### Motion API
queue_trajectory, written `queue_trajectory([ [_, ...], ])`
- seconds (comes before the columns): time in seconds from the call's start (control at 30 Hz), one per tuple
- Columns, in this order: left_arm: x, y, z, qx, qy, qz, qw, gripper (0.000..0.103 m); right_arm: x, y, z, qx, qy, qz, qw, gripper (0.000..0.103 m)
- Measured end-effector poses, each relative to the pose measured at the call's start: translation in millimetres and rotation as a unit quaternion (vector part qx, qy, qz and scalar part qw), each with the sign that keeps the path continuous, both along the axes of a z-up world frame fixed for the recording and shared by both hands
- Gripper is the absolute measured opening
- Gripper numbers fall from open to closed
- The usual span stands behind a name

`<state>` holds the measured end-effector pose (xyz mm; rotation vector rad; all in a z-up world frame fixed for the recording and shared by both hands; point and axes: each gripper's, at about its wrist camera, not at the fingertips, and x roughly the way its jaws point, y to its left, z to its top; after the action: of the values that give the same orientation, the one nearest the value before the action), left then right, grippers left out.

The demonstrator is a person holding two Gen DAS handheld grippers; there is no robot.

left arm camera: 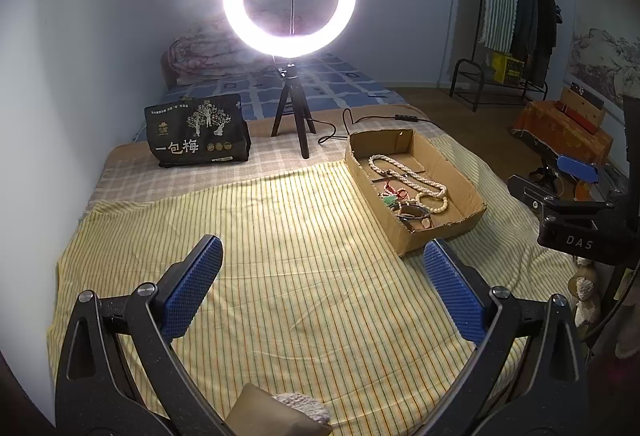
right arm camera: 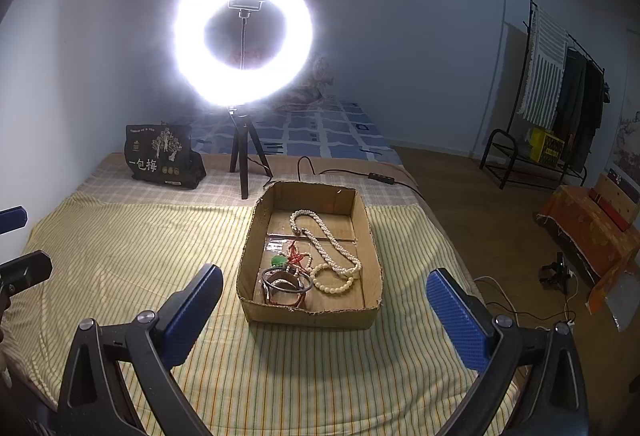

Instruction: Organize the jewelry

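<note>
Left gripper point(left arm camera: 322, 256) spread wide, nothing between the blue pads, hovering over bare striped yellow cloth point(left arm camera: 280, 236). Right gripper point(right arm camera: 324, 282) also spread wide, empty, with the near edge of the cardboard box point(right arm camera: 312, 316) sitting between its fingers in view, not touched.

Box lies on the cloth, right of centre on the bed, open top, low walls, near rim ragged. Inside: white bead necklace point(right arm camera: 332, 244) toward the far-right part, cream bead bracelet point(right arm camera: 334, 282) near it, green pendant with red cord point(right arm camera: 286, 258) mid, dark bangles point(right arm camera: 286, 286) in the near-left corner.

Open cloth left and near of the box. Ring light on tripod point(right arm camera: 242, 40) stands far, behind the box; black printed bag point(right arm camera: 162, 156) far left. Bed's right edge drops to wood floor just right of the box.
</note>
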<state>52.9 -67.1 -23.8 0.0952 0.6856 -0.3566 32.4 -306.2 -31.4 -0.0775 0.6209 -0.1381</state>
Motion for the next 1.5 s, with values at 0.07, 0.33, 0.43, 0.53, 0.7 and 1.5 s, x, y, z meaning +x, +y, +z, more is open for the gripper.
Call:
queue_trajectory([
  [0.07,-0.2,0.2,0.1,0.001,-0.001,0.001,1.0,0.102,-0.4,-0.2,0.1,-0.001,0.0,0.001,1.0,0.103],
  [0.33,-0.4,0.8,0.3,0.0,-0.001,0.001,1.0,0.102,-0.9,1.6,-1.4,-0.002,0.001,0.003,1.0,0.103],
  [0.43,-0.5,0.9,0.3,0.0,-0.001,0.001,1.0,0.102,-1.1,1.5,-1.5,-0.002,0.0,0.002,1.0,0.103],
  [0.53,0.4,1.7,0.3,0.0,-0.001,0.001,1.0,0.102,-1.1,1.7,-1.5,-0.002,0.0,0.003,1.0,0.103],
  [0.7,0.2,1.5,0.8,0.0,-0.001,0.001,1.0,0.102,-0.4,1.9,-1.3,-0.003,0.0,0.004,1.0,0.103],
  [1.5,1.6,3.3,3.3,0.006,-0.006,0.009,0.9999,0.102,-1.2,3.2,-3.0,-0.002,0.002,0.004,1.0,0.103],
])
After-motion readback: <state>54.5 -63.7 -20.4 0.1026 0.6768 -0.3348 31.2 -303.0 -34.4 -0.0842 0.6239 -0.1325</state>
